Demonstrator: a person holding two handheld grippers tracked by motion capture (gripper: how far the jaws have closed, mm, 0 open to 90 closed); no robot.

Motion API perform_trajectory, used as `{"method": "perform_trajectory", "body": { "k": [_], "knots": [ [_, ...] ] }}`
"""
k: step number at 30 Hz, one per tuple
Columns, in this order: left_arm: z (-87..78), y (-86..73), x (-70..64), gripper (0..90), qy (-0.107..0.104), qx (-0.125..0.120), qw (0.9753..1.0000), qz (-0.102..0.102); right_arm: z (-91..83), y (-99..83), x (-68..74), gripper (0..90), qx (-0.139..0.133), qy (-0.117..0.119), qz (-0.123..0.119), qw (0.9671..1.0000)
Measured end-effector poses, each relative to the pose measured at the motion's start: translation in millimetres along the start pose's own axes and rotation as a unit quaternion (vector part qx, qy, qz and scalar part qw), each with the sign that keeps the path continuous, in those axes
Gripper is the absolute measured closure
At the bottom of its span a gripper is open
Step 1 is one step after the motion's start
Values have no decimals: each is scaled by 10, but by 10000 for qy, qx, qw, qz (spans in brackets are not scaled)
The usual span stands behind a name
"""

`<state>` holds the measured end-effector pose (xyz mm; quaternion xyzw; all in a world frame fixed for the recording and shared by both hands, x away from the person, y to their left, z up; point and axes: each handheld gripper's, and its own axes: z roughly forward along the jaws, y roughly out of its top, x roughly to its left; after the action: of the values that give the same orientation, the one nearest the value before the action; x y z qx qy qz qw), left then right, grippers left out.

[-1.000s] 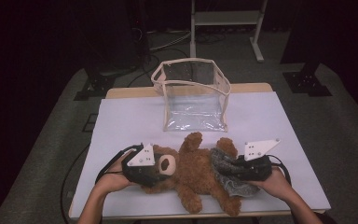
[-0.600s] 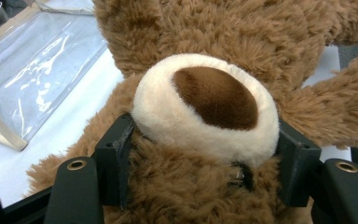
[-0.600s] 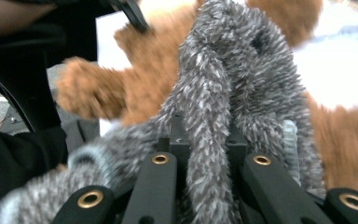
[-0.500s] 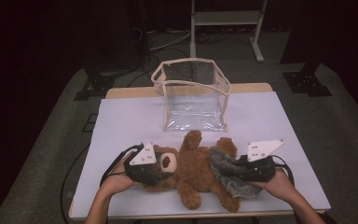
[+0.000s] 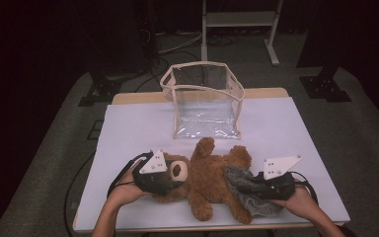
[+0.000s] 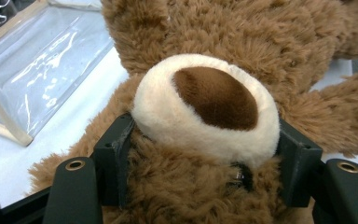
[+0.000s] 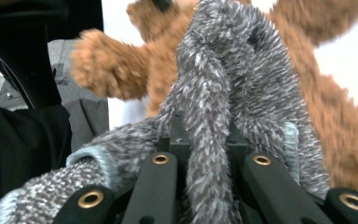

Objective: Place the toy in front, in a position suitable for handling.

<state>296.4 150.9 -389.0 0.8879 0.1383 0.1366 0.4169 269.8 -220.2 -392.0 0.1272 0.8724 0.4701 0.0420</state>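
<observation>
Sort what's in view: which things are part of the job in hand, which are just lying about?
In the job:
- teddy bear, its head between the jaws of the left tongs
- grey fuzzy garment, pinched in the right tongs beside the bear's legs

Lying about:
- clear bag, open and untouched at the far side of the table
- metal stand on the floor beyond
</observation>
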Motion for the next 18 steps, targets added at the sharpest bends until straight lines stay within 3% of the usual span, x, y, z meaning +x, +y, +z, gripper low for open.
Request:
{"method": "perform_trajectory", "body": {
  "k": [3,7,12,15,18],
  "knots": [
    [5,0,14,336,39,-7,10000,-86,53,161,71,792,-68,74,-243,9997],
    [-1,-20,33,336,63,-29,9999,-147,182,198,111,792,85,178,-440,9988],
    [-8,-9,29,336,57,-32,9999,-153,151,40,74,794,121,137,-291,9994],
    [-7,-1,22,336,48,-20,9999,-143,30,-177,48,794,253,-10,-60,9997],
    [-4,9,14,335,49,-5,9999,-92,-31,-268,31,794,161,-1,126,9998]
  ]
}}
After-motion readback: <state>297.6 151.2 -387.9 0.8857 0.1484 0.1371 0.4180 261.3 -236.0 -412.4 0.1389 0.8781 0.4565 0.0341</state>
